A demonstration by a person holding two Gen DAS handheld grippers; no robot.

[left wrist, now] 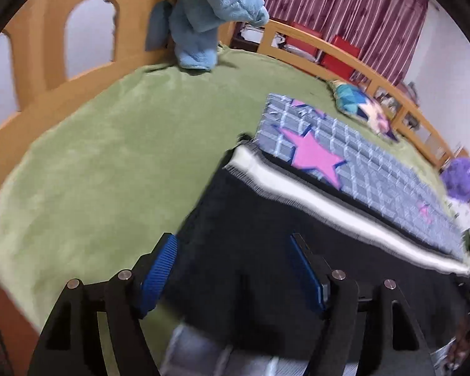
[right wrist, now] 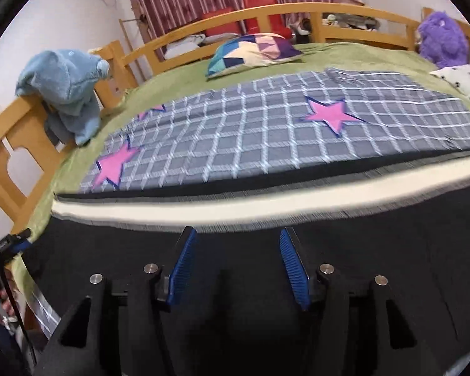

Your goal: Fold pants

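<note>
Black pants [right wrist: 235,282] with a white side stripe [right wrist: 235,210] lie spread flat along the near edge of a green bed [right wrist: 344,53], partly overlapping a checked, star-printed sheet [right wrist: 266,144].

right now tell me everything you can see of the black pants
The black pants look like soft dark fabric with a white stripe along the far side, a ribbed grey edge beside it. They lie spread flat on the green bedcover, overlapping the checked blanket with pink stars. Both the left gripper and right gripper are open above them, not gripping.
</note>
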